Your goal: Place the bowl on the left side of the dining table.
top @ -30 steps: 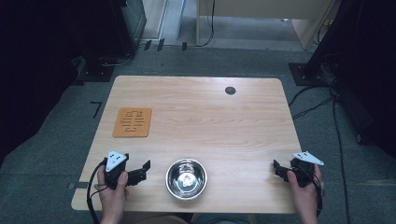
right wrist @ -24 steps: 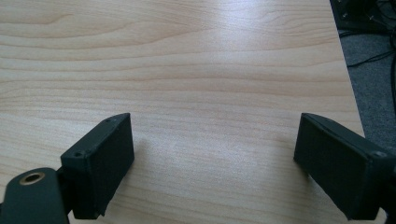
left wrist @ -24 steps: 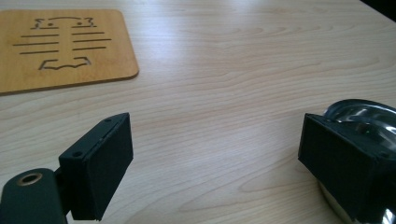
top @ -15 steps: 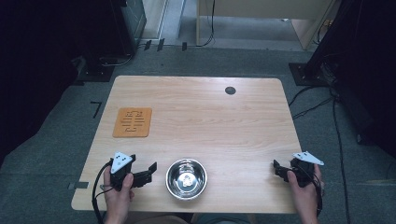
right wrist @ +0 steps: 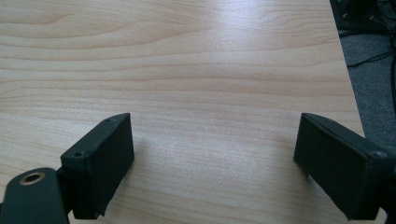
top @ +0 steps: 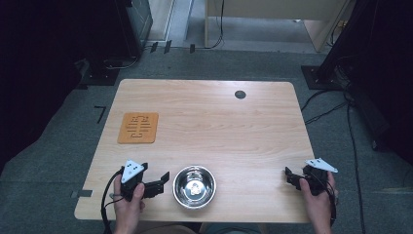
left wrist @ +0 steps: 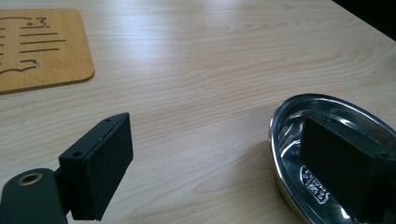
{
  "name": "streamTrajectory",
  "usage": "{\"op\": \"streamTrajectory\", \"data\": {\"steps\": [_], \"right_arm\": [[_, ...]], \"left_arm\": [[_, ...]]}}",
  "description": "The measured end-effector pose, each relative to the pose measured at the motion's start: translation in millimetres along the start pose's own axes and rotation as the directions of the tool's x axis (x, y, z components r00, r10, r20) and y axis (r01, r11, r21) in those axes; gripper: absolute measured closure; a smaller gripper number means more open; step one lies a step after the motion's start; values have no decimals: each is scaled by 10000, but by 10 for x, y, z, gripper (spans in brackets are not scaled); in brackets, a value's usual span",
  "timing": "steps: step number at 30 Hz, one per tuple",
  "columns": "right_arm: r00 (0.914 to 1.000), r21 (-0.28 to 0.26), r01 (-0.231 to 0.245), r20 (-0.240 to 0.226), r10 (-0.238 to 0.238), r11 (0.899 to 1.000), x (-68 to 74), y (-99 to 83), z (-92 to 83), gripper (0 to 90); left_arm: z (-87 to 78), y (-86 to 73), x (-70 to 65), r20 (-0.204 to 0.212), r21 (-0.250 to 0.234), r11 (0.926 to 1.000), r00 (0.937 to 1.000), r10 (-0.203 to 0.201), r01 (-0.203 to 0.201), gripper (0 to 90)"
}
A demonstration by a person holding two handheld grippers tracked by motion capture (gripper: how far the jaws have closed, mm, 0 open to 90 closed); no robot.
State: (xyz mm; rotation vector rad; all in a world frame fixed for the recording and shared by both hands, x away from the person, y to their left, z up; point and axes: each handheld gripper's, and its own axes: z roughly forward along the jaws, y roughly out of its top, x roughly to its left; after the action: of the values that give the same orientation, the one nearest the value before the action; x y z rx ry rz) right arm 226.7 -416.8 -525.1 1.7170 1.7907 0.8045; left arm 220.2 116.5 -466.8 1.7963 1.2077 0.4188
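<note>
The steel bowl (top: 194, 185) sits on the wooden table (top: 214, 126) near the front edge, at about 6 o'clock of the tabletop, upright and with nothing in it but reflections. The left gripper (top: 160, 182) lies just beside the bowl, at its 9 o'clock, held low over the wood by the person's left hand (top: 129, 207), with a cable looping from it past the table's front edge. Its jaws are spread wide and point toward the bowl. In the left gripper view (left wrist: 224, 163) one jaw stands over bare wood, while the other shows in front of the bowl's (left wrist: 327, 154) inside, with the near rim between the two; whether that jaw touches the metal cannot be told. A stamped mark shows on the bowl's bottom.

The right gripper (top: 290, 176) is at the bowl's 3 o'clock, well apart from it, near the right front corner of the table, held by the right hand (top: 319, 202). Its jaws also stand wide open, grasping nothing; the right gripper view (right wrist: 215, 168) shows only bare wood grain between them, with the table's edge and grey floor at 2 o'clock.

An orange-brown trivet (top: 139, 127) with cut-out slots lies flat at the bowl's 11 o'clock, well apart from it, toward the table's left side. A dark round cable hole (top: 239, 94) sits near the far edge at about 1 o'clock
</note>
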Motion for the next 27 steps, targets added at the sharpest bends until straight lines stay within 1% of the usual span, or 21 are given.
{"op": "streamTrajectory", "data": {"steps": [5,14,19,21,22,23,27], "right_arm": [[10000,0,1,-1,-1,10000,0,0,0,115],[10000,2,-6,1,6,10000,0,2,2,114],[10000,-13,9,3,-9,10000,-2,3,4,115],[10000,-13,10,4,-10,10000,-2,3,4,114],[10000,-11,8,3,-8,10000,-2,3,4,115],[10000,-11,8,3,-8,10000,-2,3,4,115],[10000,-11,7,4,-7,10000,-2,3,4,114]], "left_arm": [[7,0,-30,92,3,10000,10000,6,-6,101],[52,-21,-104,315,170,9998,9995,71,-76,101],[108,-47,-155,461,442,9989,9989,107,-128,101],[126,-55,-165,520,547,9984,9986,95,-123,101],[147,-66,-179,553,683,9976,9984,79,-117,101],[147,-66,-179,553,683,9976,9984,79,-117,101],[194,-89,-201,659,935,9956,9978,14,-76,101]]}}
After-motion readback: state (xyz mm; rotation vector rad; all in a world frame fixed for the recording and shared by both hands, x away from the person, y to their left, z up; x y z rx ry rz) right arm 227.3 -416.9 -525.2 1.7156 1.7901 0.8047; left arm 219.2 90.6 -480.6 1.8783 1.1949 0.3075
